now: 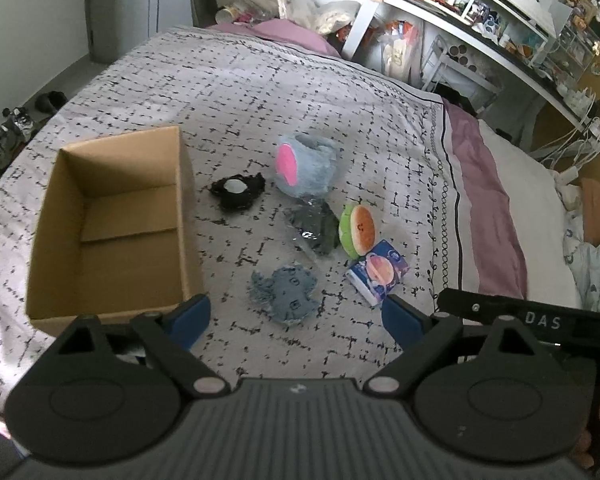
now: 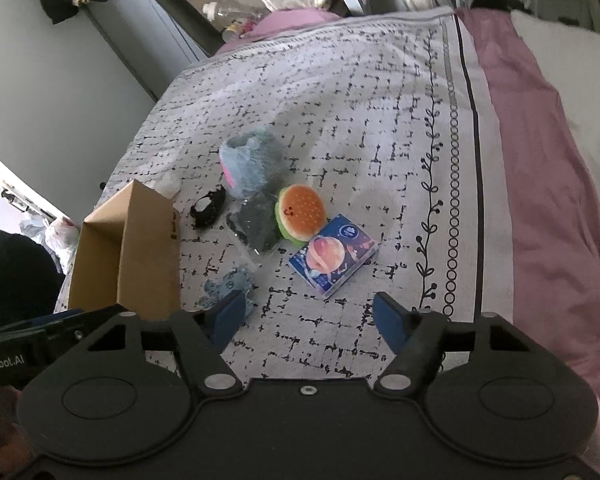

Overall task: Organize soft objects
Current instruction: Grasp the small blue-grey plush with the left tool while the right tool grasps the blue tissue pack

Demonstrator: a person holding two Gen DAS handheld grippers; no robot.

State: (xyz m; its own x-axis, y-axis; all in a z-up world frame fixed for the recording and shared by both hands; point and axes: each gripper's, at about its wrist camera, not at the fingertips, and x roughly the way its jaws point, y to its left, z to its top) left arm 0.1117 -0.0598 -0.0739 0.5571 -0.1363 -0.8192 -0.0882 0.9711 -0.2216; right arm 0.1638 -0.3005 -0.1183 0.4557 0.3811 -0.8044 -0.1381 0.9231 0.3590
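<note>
Barely begun: open brown cardboard box (image 1: 112,224) empty on patterned bedspread (image 1: 300,92), fluffy blue-pink plush (image 1: 304,164), burger-shaped squishy (image 2: 300,212), blue knitted cloth (image 1: 286,294) lying beside. Left gripper (image 1: 296,316), right gripper (image 2: 308,316) spread apart, holding nothing.

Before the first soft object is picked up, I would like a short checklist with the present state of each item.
1. Left hand-held gripper open and holding nothing: ok.
2. Right hand-held gripper open and holding nothing: ok.
3. Cardboard box open at the top, nothing visible inside: ok.
4. Blue cloth lies apart from the box and the other items, free to grasp: ok.
5. Watermelon plush free to lift alone: not ok, it touches the tissue pack and the dark bagged item.
6. Whether the blue fluffy plush rests on the bag's edge: cannot tell.
</note>
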